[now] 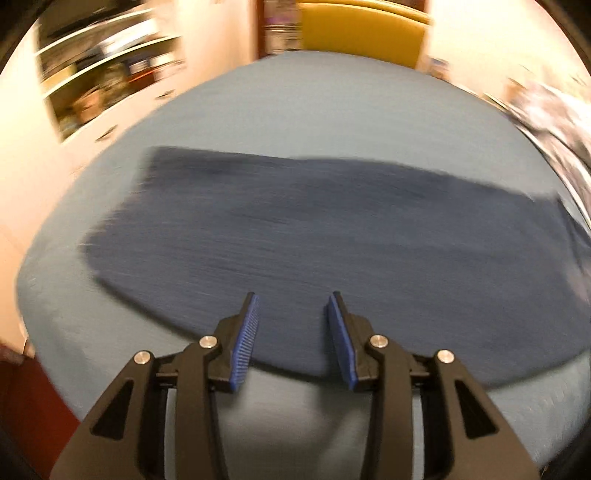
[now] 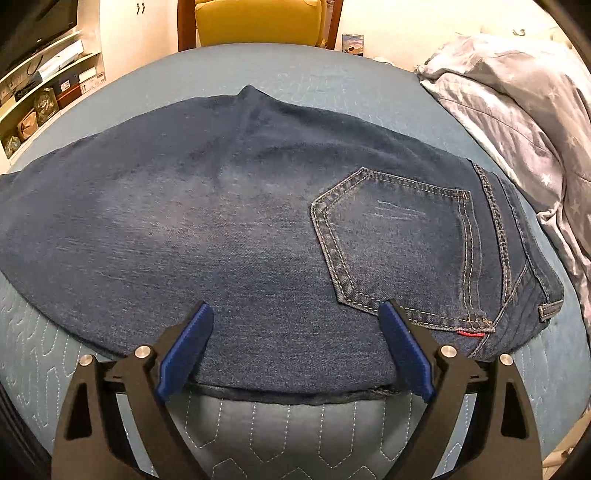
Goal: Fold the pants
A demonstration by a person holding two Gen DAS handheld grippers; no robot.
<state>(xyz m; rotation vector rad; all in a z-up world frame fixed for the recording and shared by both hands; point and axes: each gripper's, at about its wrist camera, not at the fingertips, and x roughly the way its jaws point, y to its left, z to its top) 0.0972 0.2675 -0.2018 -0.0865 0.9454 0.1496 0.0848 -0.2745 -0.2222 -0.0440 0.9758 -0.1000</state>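
Note:
Dark blue jeans (image 2: 229,229) lie flat on the blue quilted bed (image 2: 303,85), folded lengthwise with one back pocket (image 2: 399,243) up and the waistband at the right. My right gripper (image 2: 295,314) stands open just above the near edge of the jeans, its blue pads (image 2: 184,350) wide apart with nothing between them. In the blurred left wrist view the leg end of the jeans (image 1: 295,229) stretches across the bed (image 1: 314,99). My left gripper (image 1: 293,306) is open over the jeans' near edge, holding nothing.
A crumpled grey star-print duvet (image 2: 517,110) lies on the bed's right side. A yellow chair (image 2: 258,22) stands beyond the far edge. Shelves (image 2: 48,85) with boxes line the wall at the left. Bare mattress shows in front of and behind the jeans.

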